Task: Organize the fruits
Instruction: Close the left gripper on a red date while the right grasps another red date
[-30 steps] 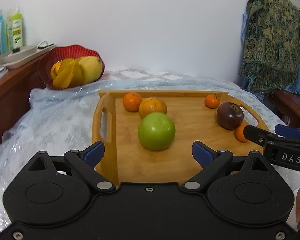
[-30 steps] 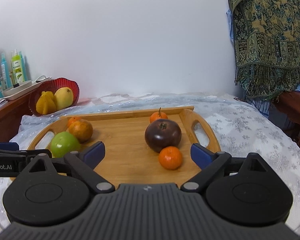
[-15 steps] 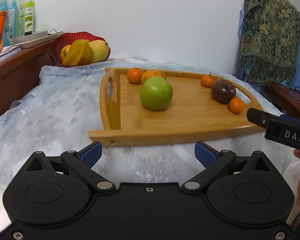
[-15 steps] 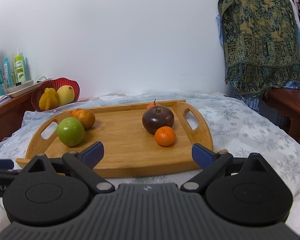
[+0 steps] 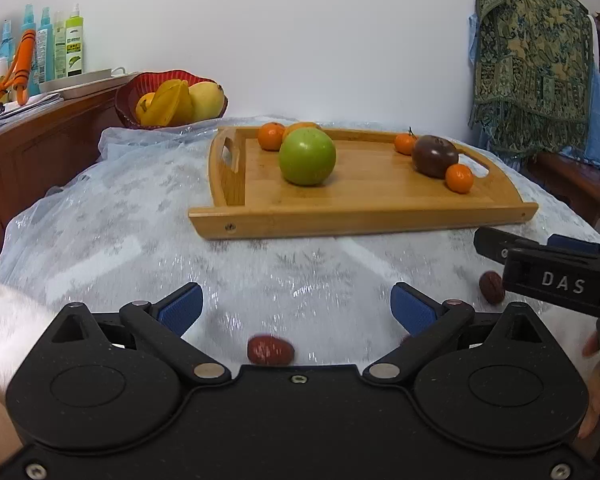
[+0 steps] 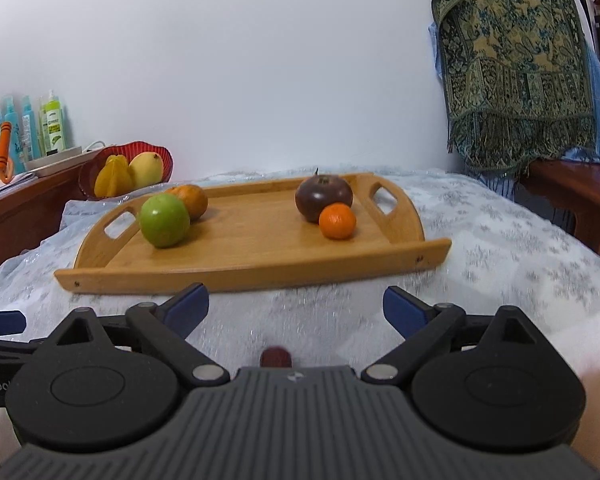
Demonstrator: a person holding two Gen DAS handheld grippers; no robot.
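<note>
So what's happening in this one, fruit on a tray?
A person holds two grippers over the covered table, both open and empty. The left gripper hovers above a small red date; a second date lies by the right gripper. The wooden tray already holds a green apple, a dark fruit and some oranges.

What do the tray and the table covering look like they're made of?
Tray: looks like bamboo or light wood, smooth finish, with visible grain strips and a screw at the corner. Table covering: apparently thin sheer fabric or plastic film, glossy and wrinkled, with a pale printed pattern.
</note>
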